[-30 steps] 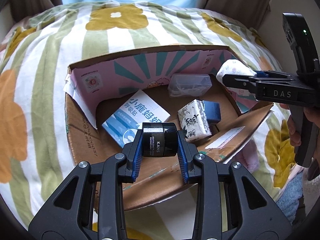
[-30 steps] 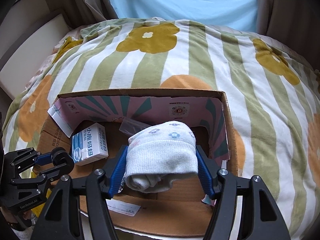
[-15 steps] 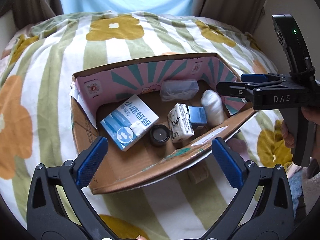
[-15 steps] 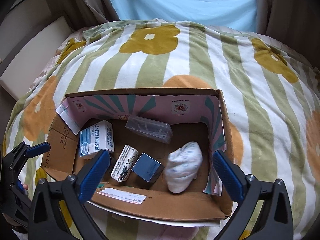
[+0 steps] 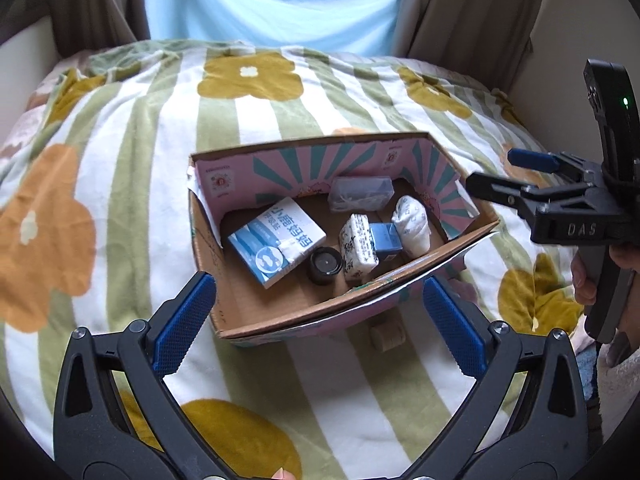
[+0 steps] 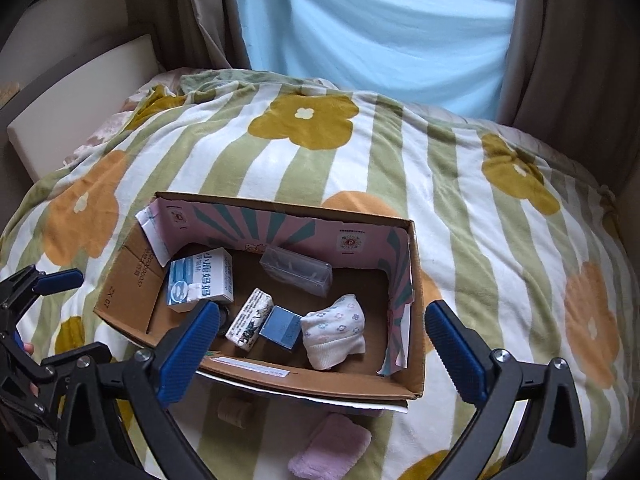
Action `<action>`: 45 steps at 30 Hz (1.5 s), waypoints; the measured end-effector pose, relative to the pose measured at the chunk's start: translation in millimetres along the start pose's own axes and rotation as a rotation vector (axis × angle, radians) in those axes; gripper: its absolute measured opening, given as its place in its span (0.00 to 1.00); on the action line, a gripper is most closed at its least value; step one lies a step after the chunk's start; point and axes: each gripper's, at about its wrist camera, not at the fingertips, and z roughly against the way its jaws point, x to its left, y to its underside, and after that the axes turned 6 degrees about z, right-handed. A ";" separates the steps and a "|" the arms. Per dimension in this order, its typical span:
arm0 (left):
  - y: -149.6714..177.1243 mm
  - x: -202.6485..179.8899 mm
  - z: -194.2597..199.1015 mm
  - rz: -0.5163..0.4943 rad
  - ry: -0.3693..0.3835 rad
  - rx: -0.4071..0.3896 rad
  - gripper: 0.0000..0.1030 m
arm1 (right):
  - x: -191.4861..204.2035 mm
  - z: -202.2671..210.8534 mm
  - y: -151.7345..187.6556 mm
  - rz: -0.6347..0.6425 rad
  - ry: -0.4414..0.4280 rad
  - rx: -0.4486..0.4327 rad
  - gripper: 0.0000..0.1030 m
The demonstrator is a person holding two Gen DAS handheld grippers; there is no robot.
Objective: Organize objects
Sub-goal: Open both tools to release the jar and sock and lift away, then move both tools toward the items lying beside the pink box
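Observation:
An open cardboard box [image 5: 280,320] [image 6: 132,280] lies on the bed. In it are a blue and white carton [image 5: 276,240] [image 6: 200,280], a black jar [image 5: 325,266], a patterned packet [image 5: 358,246] [image 6: 250,320], a small blue box [image 5: 385,238] [image 6: 281,326], a rolled white sock [image 5: 412,222] [image 6: 334,332] and a clear plastic case [image 5: 360,192] [image 6: 296,270]. My left gripper [image 5: 316,324] is open and empty, in front of and above the box. My right gripper [image 6: 320,348] is open and empty above the box's near edge; it also shows in the left wrist view [image 5: 508,178].
The box rests on a striped flower blanket [image 5: 120,200] [image 6: 500,240]. A tan tape roll [image 5: 387,334] [image 6: 235,410] and a pink cloth [image 6: 332,452] lie on the blanket by the box's near side. Curtains [image 6: 380,32] hang behind the bed.
My left gripper let go of the black jar and my right let go of the white sock; both now lie in the box. Both grippers opened wide and drew back and up.

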 end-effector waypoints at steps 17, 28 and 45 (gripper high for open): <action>12.5 -20.4 84.2 -0.001 0.045 -0.184 1.00 | -24.7 89.5 33.8 -0.126 0.001 -0.215 0.99; 67.3 -43.6 78.2 -0.003 0.082 -0.210 1.00 | -16.6 114.5 96.1 -0.116 0.000 -0.255 0.99; 117.2 -47.0 -59.7 0.154 0.091 -0.045 0.98 | 5.7 -8.2 179.7 -0.046 -0.003 -0.118 0.99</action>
